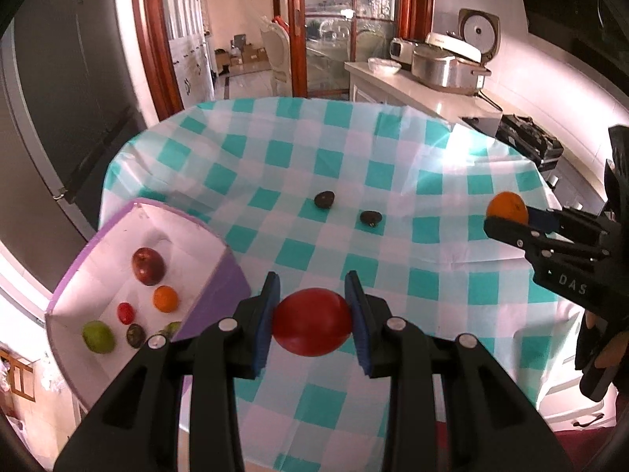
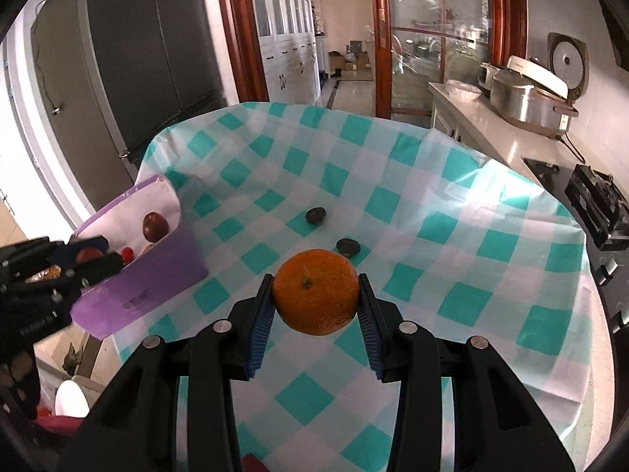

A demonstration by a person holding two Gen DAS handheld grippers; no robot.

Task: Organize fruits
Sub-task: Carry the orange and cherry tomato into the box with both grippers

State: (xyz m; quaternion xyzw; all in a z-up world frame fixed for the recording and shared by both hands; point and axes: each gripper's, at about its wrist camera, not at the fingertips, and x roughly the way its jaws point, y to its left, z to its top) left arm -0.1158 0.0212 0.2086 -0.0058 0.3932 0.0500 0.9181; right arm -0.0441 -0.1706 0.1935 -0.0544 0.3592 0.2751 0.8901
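1. The left gripper (image 1: 312, 324) is closed on a red tomato (image 1: 311, 321). Both blue pads press its sides and it hangs above the checked worktop (image 1: 393, 181), just right of the purple box (image 1: 220, 295). I judge it is held there because the box is where the fruits are collected.
2. The right gripper (image 2: 316, 299) is closed on an orange (image 2: 317, 292), gripped at its widest part. It is also in the air, over the middle of the worktop and farther from the box than the tomato.
3. The box stands at the near left edge of the worktop, open at the top. Inside lie a dark red apple (image 1: 148, 266), a small orange fruit (image 1: 165, 298), a small red fruit (image 1: 125, 312), a green fruit (image 1: 98, 337) and a dark fruit (image 1: 135, 334). Another piece is partly hidden behind the left gripper.
4. Two dark fruits (image 1: 324, 199) (image 1: 370, 218) remain on the cloth, far from the grippers and a little apart from each other.
5. Seen from the right wrist, the left gripper is at the near wall of the box, so the right one would probably have to wait or come from the far side.
6. On the counter at the far right stands a rice cooker (image 2: 528, 90) with its lid up, well apart from the work.
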